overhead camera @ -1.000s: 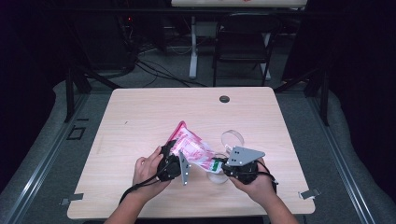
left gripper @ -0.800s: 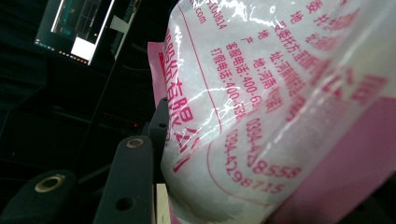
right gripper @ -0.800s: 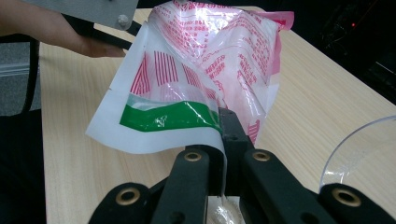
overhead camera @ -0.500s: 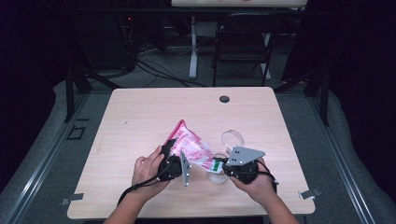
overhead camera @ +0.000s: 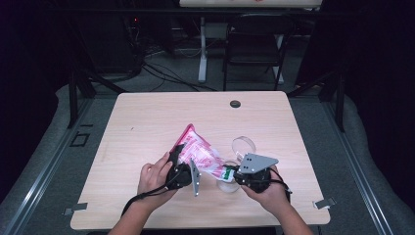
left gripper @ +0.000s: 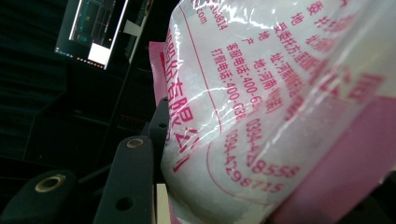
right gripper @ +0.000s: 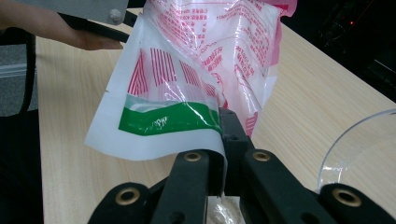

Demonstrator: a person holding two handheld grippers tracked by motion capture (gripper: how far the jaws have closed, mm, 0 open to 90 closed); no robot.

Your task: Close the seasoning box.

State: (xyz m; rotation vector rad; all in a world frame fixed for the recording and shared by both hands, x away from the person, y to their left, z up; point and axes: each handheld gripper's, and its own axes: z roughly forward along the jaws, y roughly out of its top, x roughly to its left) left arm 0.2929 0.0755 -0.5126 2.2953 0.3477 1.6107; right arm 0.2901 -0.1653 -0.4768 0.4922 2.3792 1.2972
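Bag (overhead camera: 199,152): crinkly glossy plastic, pink-printed, powder-filled.

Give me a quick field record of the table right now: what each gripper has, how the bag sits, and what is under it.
held item: pink and white printed bag, lifted off the table and tilted
left gripper: clamps the bag's bulging middle
right gripper: shut on the bag's flat green-banded edge
below the bag's low end: clear container, partly hidden
nearby: clear round lid lying on the table
contents of the bag: cannot tell
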